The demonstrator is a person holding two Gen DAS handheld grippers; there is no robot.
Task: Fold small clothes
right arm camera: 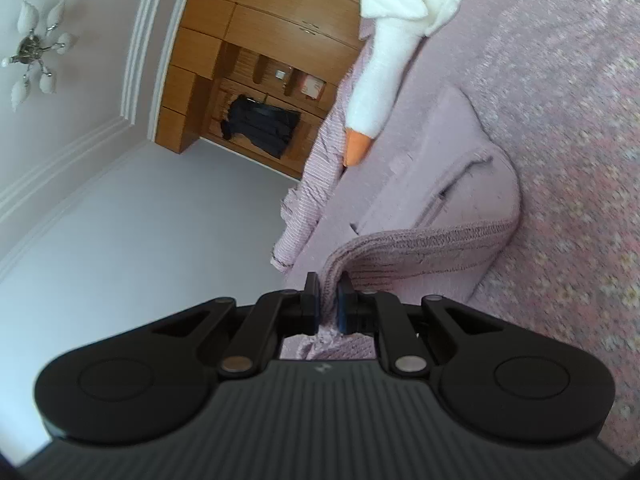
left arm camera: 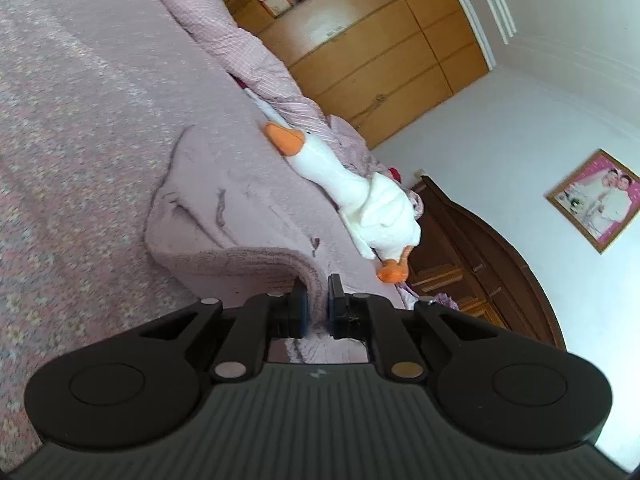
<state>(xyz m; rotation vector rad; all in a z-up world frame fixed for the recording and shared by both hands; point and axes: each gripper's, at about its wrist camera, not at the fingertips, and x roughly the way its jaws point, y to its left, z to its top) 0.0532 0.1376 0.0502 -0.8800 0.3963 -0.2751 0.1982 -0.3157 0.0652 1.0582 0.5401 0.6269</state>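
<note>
One small mauve garment (left arm camera: 224,208) on the bed, lying on one pink patterned bedspread (left arm camera: 80,120). Two grippers at work, one per corner. Left gripper (left arm camera: 316,296) clamped on the ribbed hem, jaws drawn narrow with a fold of knit pinched between the blue pads (left arm camera: 304,306). Same story in the right wrist view: right gripper (right arm camera: 329,298) closed tight on the ribbed edge of the garment (right arm camera: 440,216), cloth bunched between its two fingers and spilling back toward the camera. Near edge of the garment lifted off the bedspread (right arm camera: 580,160) and arching between the two grips; far part lying flat, with one seam or pocket line showing.

Just beyond the garment, one white plush goose (left arm camera: 352,192), stretched long across the bed, orange beak (left arm camera: 285,140) near the garment's far edge, orange feet toward the headboard side. Seen again in the right view as a goose (right arm camera: 384,60) at the top, beak pointing down.

Further off, one rumpled pink striped quilt (left arm camera: 240,52) along the far edge of the bed. One wooden wardrobe (left arm camera: 380,40) behind it. One framed picture (left arm camera: 596,200) on the white wall. One ceiling lamp (right arm camera: 36,48) with white shades. One dark garment (right arm camera: 260,124) hanging in the wardrobe's open niche.
</note>
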